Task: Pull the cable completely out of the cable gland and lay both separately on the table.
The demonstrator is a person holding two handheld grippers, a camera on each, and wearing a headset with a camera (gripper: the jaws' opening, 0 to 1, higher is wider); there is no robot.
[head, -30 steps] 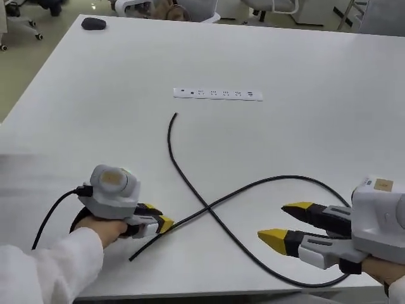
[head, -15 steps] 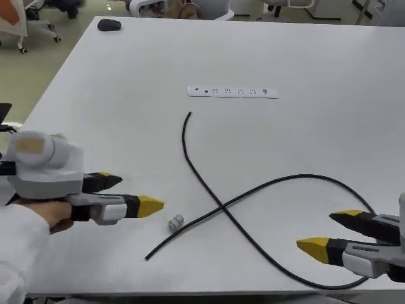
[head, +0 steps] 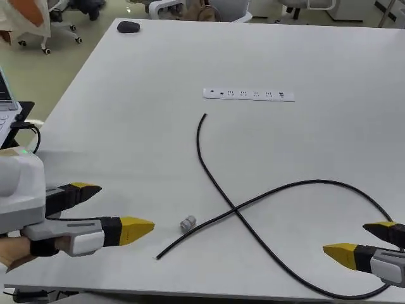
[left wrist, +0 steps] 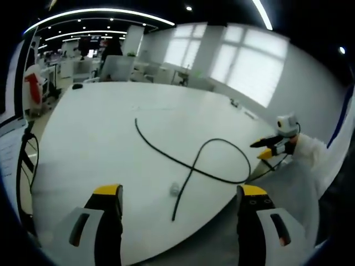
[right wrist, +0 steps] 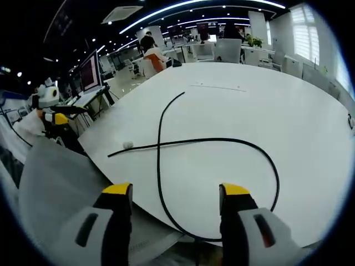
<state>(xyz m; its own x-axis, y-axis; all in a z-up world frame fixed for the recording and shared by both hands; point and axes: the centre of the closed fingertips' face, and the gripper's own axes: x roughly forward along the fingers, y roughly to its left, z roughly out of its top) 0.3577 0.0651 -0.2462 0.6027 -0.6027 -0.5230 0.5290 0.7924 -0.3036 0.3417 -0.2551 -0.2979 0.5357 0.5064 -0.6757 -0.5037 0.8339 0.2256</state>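
Your left gripper (head: 121,207) is released, jaws spread wide with nothing between them, hovering over the near left edge of the surface (head: 126,114). Your right gripper (head: 349,239) is released too, jaws apart and empty, low at the near right corner.

From the left gripper's tips, the cable gland (head: 187,223) sits at about 3 o'clock, near but apart from them. It's small, pale grey, and lies alone on the surface. The cable (head: 237,209) is out of it. The gland lies just beside the cable's near stretch; can't tell if they touch. That cable end lies at about 7 o'clock from the gland.

The black cable lies flat and crosses itself once, at about 2 o'clock from the gland. One run heads to 12 o'clock and ends short of the white power strip (head: 248,94). The other loops wide toward your right gripper, passing under its tips.

A dark mouse (head: 128,26) sits at the far left corner, well apart from everything.
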